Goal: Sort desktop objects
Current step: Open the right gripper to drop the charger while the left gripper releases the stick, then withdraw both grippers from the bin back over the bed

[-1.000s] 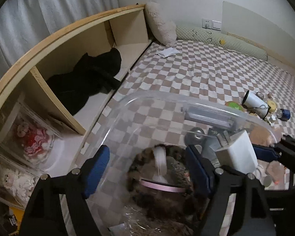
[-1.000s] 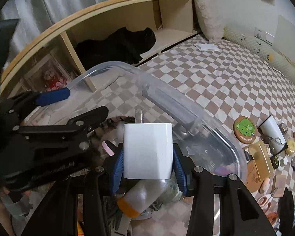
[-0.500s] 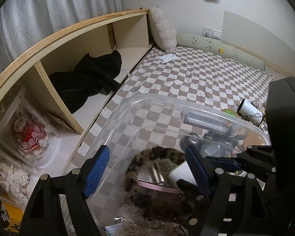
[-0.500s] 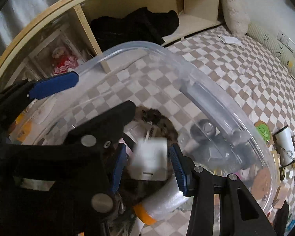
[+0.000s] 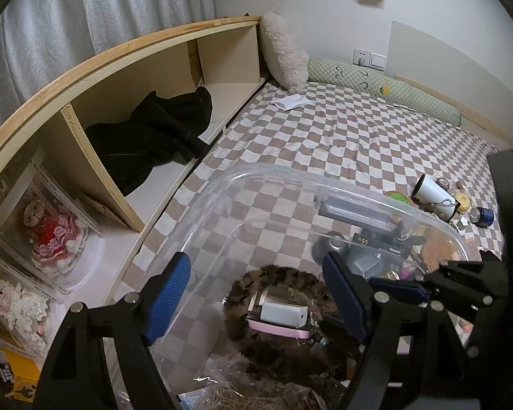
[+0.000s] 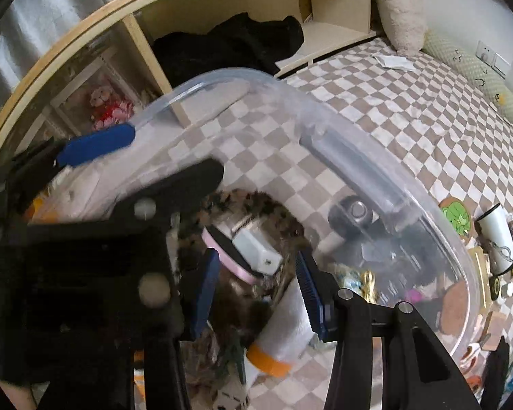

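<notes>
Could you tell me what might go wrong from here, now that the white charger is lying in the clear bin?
The white charger rests loosely atop the pink comb and furry item, so it may slide off. The open right gripper sits low inside the clear bin; lifting out, its fingers could snag the rim or contents.

A wooden shelf [image 5: 95, 78] runs along the left, its top edge light wood. In one open bay lies a black garment [image 5: 154, 136] — crumpled, spilling toward the front edge. The bay nearer the camera holds a doll in red [image 5: 48, 232] inside a clear case, with a pale doll [image 5: 13, 311] in another case below it. Grey curtains [image 5: 85, 13] hang behind the shelf. A fluffy cushion [image 5: 284, 51] leans in the far corner, just beside a long green bolster [image 5: 383, 92] set against the wall. White wall sockets [image 5: 369, 58] sit above the bolster.
</notes>
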Demonstrator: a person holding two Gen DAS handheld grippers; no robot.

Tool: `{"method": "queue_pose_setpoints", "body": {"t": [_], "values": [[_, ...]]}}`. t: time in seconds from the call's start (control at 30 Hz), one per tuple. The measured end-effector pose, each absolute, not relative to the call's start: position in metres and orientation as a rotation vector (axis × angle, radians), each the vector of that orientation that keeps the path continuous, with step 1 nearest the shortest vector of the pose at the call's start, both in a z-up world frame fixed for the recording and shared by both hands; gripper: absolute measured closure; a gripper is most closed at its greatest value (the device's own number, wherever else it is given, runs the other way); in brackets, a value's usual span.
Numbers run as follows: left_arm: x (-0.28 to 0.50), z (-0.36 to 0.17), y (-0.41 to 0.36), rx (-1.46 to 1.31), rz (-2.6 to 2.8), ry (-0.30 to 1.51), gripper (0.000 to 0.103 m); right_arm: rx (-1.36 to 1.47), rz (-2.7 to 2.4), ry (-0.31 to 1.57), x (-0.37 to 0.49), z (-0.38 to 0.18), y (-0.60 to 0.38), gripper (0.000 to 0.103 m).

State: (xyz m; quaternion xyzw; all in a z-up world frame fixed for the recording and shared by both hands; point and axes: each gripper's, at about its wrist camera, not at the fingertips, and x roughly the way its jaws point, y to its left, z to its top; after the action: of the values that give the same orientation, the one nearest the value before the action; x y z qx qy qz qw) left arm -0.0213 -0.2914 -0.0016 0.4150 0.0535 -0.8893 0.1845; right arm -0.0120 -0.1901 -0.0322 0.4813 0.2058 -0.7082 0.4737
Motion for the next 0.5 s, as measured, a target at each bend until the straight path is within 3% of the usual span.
{"method": "queue_pose_setpoints", "body": {"t": [0.07, 0.1, 0.17, 0.3, 0.5], "values": [[-0.021, -0.001, -0.291, 1.167, -2.507, 0.151, 0.023, 1.151, -1.752, 0.534, -0.008, -0.031, -0.185, 0.054], [-0.02, -0.001, -0.291, 1.165, -2.507, 0.151, 0.023, 1.137, -1.762, 0.549, -0.006, -0.03, -0.182, 0.034], [-0.019, -0.001, -0.29, 1.164, -2.505, 0.144, 0.023, 1.115, -1.785, 0.553, -0.004, -0.028, -0.177, 0.008], [-0.016, 0.002, -0.285, 1.147, -2.502, 0.111, 0.002, 1.086, -1.815, 0.546, 0.001, -0.018, -0.16, 0.007], [-0.006, 0.011, -0.276, 1.104, -2.492, 0.057, 0.002, 1.056, -1.83, 0.534, 0.01, -0.005, -0.131, 0.006]]}}
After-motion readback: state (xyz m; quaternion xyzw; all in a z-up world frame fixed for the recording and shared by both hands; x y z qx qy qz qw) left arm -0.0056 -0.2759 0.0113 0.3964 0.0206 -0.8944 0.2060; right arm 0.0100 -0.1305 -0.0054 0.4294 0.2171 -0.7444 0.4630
